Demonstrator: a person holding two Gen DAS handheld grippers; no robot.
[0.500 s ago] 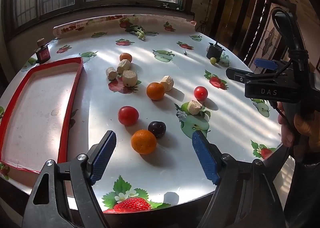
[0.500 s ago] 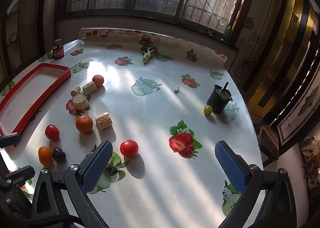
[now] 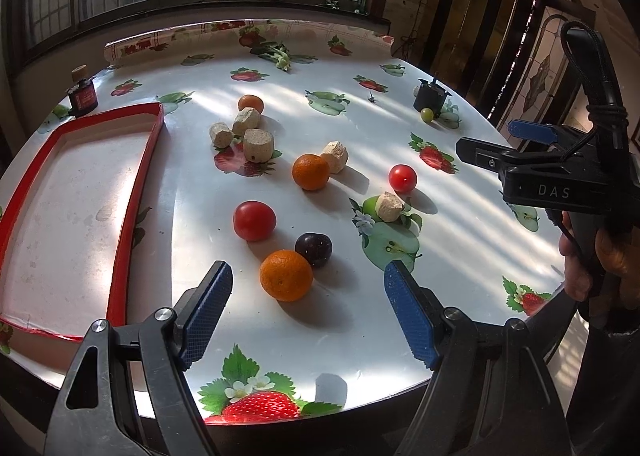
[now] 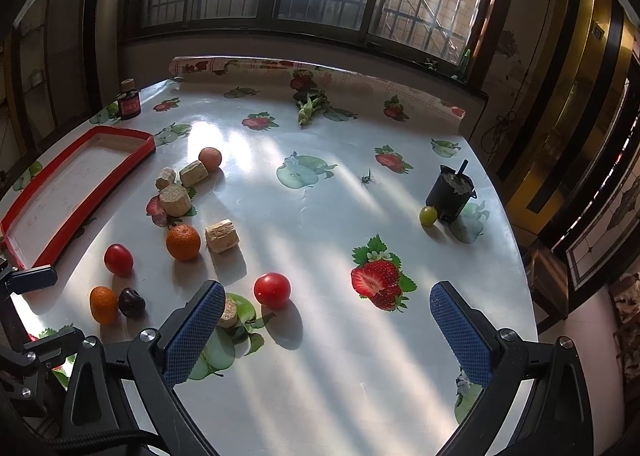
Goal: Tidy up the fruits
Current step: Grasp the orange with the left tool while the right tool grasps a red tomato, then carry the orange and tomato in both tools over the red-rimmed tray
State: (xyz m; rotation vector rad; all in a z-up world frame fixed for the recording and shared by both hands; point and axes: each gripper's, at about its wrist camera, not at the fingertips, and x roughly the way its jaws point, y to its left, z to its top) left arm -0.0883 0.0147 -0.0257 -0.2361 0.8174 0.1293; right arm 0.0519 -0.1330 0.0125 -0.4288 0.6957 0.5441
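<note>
My left gripper (image 3: 308, 298) is open just above the table's near edge. An orange (image 3: 285, 275) lies on the table between and just ahead of its blue pads, untouched. A dark plum (image 3: 313, 249) touches that orange, and a red tomato (image 3: 254, 221) sits behind them. Farther back lie a second orange (image 3: 311, 172), another tomato (image 3: 402, 178), a pale peach-coloured fruit (image 3: 250, 103) and a green grape (image 3: 427, 115). My right gripper (image 4: 326, 320) hangs open and empty over the table, with the tomato (image 4: 272, 290) just ahead of its left pad. The red-rimmed tray (image 3: 136, 192) at the left holds nothing.
Several beige cork-like chunks (image 3: 260, 145) lie among the fruit. A small black pot (image 4: 452, 194) stands at the right beside the grape, and a dark bottle (image 3: 83, 94) sits at the far left. A hand (image 3: 580, 264) holds the right gripper past the table's right edge.
Almost nothing differs. The right gripper has drifted a little; both stay open and no fruit has moved.
</note>
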